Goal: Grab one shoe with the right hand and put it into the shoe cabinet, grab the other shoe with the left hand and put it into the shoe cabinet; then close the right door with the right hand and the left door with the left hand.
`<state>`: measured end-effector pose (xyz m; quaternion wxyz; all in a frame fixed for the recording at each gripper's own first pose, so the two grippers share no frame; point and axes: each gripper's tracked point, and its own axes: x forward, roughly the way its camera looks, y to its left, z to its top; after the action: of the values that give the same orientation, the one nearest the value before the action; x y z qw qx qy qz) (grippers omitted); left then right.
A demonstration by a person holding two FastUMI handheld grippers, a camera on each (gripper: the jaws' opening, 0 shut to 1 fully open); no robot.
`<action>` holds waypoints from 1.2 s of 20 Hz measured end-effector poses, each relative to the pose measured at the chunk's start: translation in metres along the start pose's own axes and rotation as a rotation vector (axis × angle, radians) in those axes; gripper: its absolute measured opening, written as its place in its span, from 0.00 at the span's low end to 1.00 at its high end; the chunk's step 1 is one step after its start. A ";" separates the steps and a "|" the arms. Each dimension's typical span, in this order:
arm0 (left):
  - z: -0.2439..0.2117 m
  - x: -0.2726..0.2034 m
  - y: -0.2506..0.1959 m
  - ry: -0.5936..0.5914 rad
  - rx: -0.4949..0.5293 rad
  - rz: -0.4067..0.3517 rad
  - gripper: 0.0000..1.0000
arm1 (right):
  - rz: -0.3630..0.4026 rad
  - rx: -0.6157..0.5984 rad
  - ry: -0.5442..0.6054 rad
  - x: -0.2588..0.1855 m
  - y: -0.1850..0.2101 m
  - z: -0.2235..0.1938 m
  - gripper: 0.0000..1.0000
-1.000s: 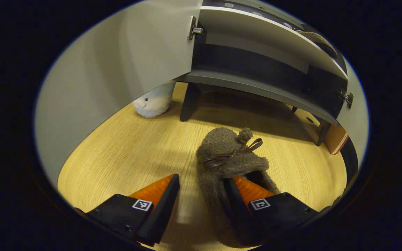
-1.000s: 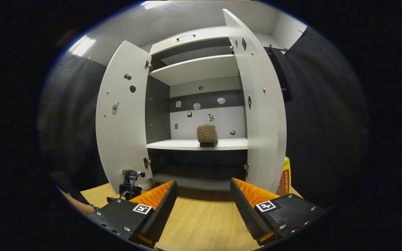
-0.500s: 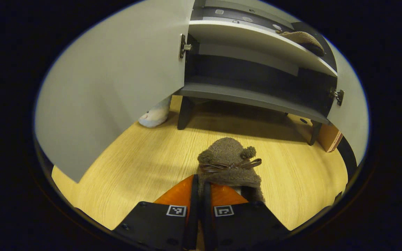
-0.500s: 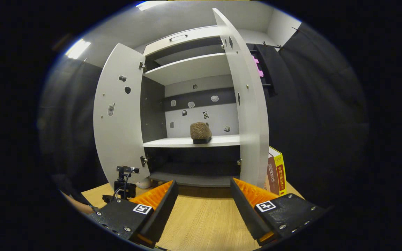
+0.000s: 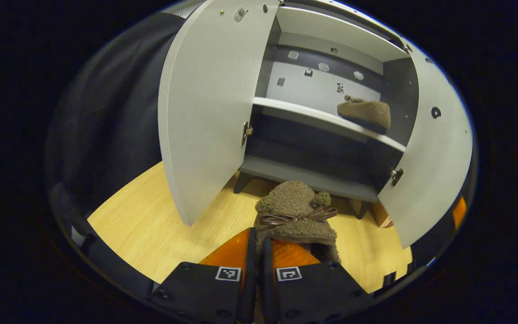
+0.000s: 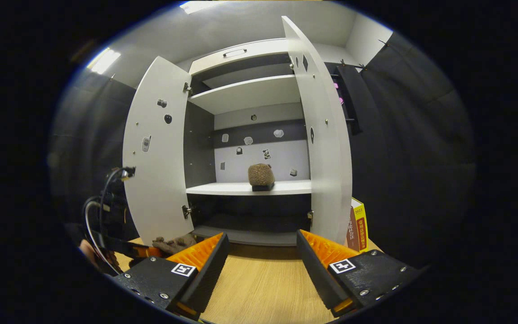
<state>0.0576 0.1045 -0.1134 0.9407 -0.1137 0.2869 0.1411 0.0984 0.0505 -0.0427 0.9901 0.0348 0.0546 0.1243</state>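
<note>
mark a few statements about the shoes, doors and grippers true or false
1. The left gripper is shut on a shoe. True.
2. The other shoe lies on the floor. False: it sits on the middle shelf of the cabinet.
3. Both doors are closed. False: the left door and the right door stand open.
4. The right gripper is open and holds nothing. True.
5. A book stands inside the cabinet. False: it stands outside, beside the right door.
</note>
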 end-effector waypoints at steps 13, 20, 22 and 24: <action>0.267 0.190 -0.117 -0.099 0.086 -0.095 0.14 | -0.029 0.014 -0.021 -0.005 -0.004 0.008 0.92; 0.252 0.273 -0.115 0.066 0.099 -0.010 0.17 | -0.101 0.016 0.001 -0.019 -0.032 0.005 0.92; 0.250 0.272 -0.119 0.070 0.108 -0.009 0.24 | -0.114 0.016 0.011 -0.023 -0.040 0.003 0.92; 0.251 0.273 -0.121 0.062 0.092 -0.022 0.31 | -0.121 0.017 0.014 -0.027 -0.048 0.003 0.92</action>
<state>0.4423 0.1205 -0.0509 0.9370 -0.0778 0.3210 0.1138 0.0847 -0.0023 -0.0410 0.9951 0.0390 0.0645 0.0640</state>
